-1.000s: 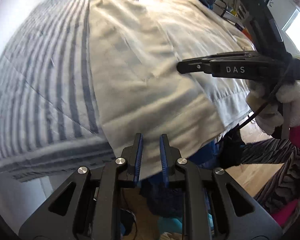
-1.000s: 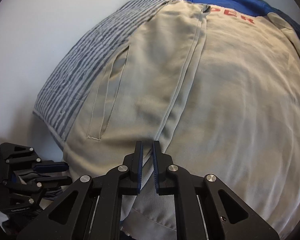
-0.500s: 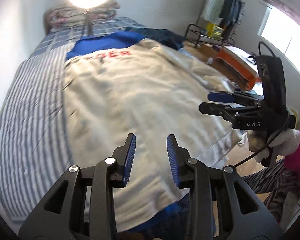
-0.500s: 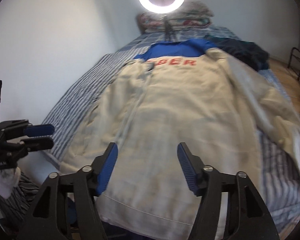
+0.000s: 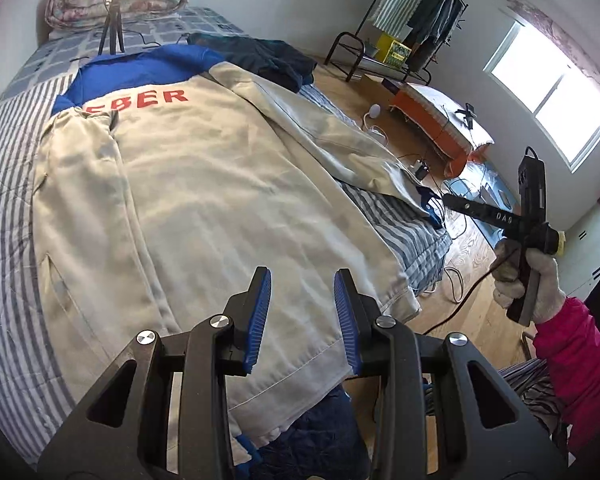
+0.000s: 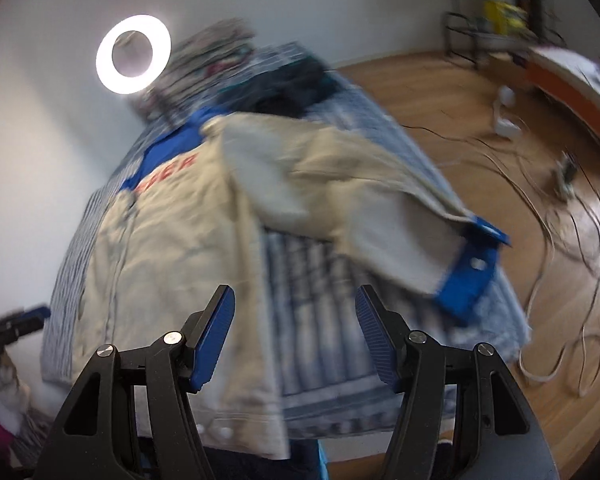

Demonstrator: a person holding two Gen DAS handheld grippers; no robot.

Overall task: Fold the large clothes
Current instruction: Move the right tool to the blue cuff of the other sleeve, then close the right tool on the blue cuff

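Lying flat on the striped bed point(image 5: 8, 184), the beige jacket point(image 5: 204, 200) w/ blue collar and red lettering — one sleeve point(image 6: 340, 184) spread out to the right, its blue cuff point(image 6: 468, 276) near the bed's right edge. Left gripper point(image 5: 302, 312) above the near hem: fingers narrowly parted, nothing between, not touching cloth. Right gripper point(image 6: 296, 332) — fingers wide, empty, over bedding beside the jacket. Both sets just opened.

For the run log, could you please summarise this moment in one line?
jacket: flat on bed, right sleeve unfolded | left gripper: open, empty | right gripper: open, empty | fold: not finished
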